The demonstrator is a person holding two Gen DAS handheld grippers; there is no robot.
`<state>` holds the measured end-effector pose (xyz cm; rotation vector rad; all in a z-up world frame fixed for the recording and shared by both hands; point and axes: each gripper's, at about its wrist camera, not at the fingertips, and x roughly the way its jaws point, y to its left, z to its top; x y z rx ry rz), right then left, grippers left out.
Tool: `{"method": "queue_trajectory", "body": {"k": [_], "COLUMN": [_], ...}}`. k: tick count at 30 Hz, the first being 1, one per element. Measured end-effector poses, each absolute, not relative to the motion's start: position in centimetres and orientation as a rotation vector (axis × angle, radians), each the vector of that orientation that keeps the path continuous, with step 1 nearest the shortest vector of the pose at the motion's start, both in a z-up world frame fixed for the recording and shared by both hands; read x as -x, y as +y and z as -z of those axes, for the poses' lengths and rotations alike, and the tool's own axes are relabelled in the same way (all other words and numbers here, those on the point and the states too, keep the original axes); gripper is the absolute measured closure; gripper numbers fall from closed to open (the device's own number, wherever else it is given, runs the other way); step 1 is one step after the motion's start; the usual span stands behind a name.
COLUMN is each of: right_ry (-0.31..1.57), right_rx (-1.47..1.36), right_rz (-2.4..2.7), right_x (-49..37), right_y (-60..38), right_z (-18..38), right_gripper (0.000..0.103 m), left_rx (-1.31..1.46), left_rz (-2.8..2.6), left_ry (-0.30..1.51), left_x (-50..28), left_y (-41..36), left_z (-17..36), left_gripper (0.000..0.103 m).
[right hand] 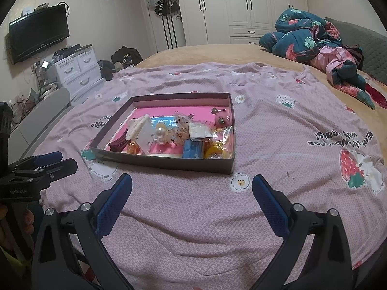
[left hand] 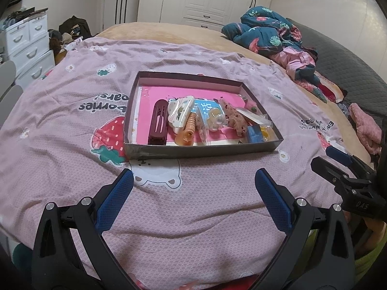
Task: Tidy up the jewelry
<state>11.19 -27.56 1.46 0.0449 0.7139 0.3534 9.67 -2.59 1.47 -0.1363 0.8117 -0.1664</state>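
Note:
A shallow dark box (left hand: 200, 150) with a pink floor lies on the pink strawberry bedspread (left hand: 217, 188); it also shows in the right wrist view (right hand: 169, 163). It holds a maroon hair clip (left hand: 158, 123), a white claw clip (left hand: 180, 111), an orange claw clip (left hand: 187, 131), a clear bag (left hand: 216, 118), a speckled scrunchie (left hand: 235, 118), a blue box (left hand: 255, 134) and a yellow ring (right hand: 214, 151). My left gripper (left hand: 193, 181) is open and empty just before the box. My right gripper (right hand: 192, 183) is open and empty, also before it.
A crumpled teal and pink quilt (left hand: 273, 33) lies at the far right of the bed. A white drawer unit (right hand: 77, 70) and a wall TV (right hand: 38, 33) stand to the left. Wardrobes (right hand: 241, 7) line the back wall.

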Motion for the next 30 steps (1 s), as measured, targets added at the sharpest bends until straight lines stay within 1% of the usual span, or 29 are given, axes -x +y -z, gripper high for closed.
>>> {"method": "queue_trajectory", "body": {"k": [30], "right_ry": [0.707], "right_rx": [-0.049], "right_rz": [-0.358], "right_x": [-10.97], "right_y": [-27.71], "right_z": [-1.77], "right_gripper": [0.004], "left_rx": [0.129], "left_rz": [0.163], "left_ry": [0.796], "left_x": [-9.32], "left_y": [-2.48], "left_z": [-1.98], "left_gripper": [0.009]}}
